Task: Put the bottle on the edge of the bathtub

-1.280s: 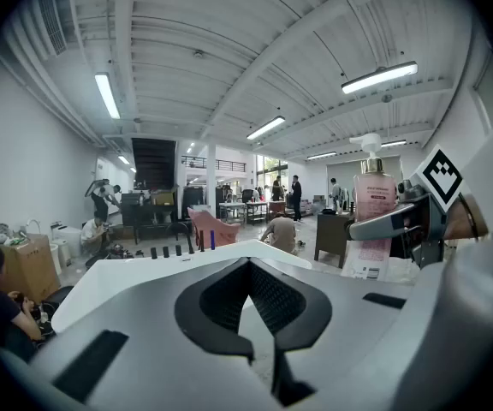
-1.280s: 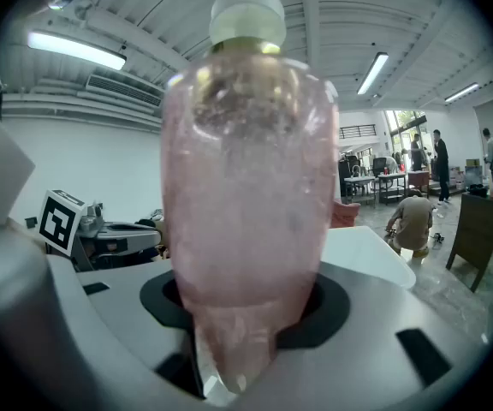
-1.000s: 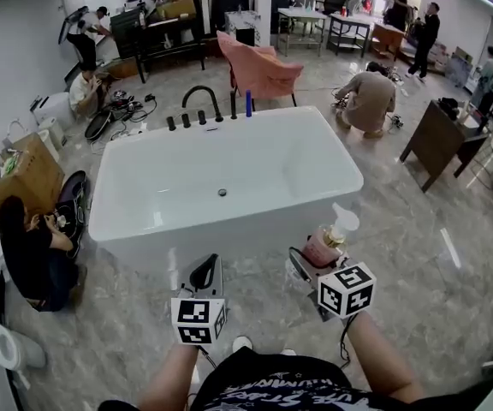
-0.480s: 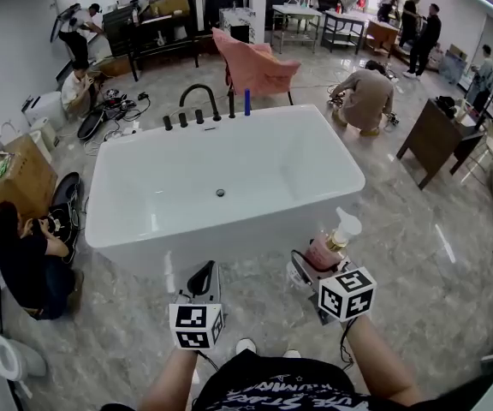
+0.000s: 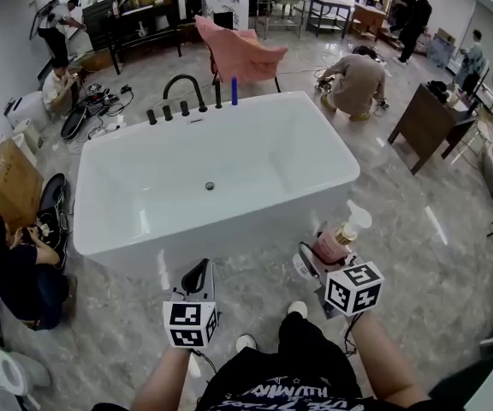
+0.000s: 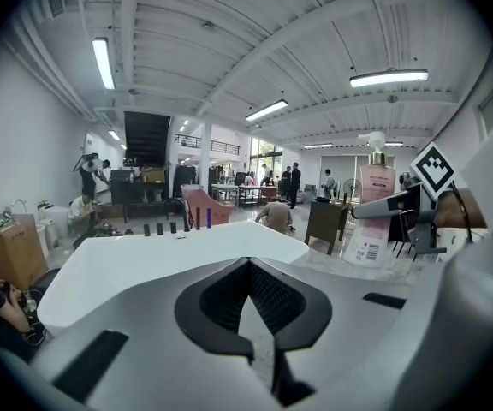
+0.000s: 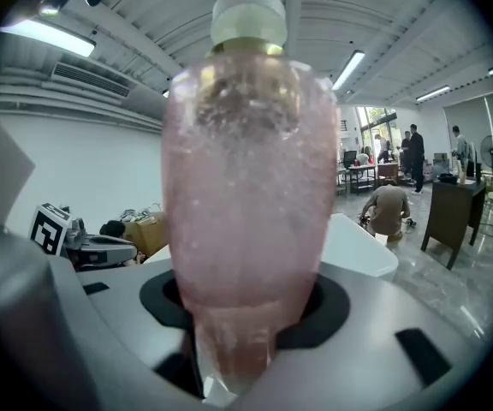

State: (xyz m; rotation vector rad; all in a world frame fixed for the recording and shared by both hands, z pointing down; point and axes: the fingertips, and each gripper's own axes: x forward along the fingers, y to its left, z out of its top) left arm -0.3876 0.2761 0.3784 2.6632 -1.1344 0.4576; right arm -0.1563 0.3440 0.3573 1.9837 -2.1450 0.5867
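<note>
Grey marble floor (image 5: 435, 255) spreads across a busy workshop, with several people working at its far side. White and freestanding, a bathtub (image 5: 229, 234) sits just ahead of both pairs of fingers, and a black arched tap (image 5: 183, 88) stands on its far rim. Beyond that rim stands a pink chair (image 5: 242, 54).

Closer in, a person holds two grippers above the floor, just short of the tub's near wall. The left gripper (image 5: 199, 274) points at the tub, its fingers closed tip to tip with nothing between them. To its right, the right gripper (image 5: 322, 259) has its fingers clamped around the lower part of a pink pump bottle (image 5: 335, 240). The bottle rises upright above those fingers, with its white pump head on top. It hangs in the air near the tub's near right corner, apart from the rim.
</note>
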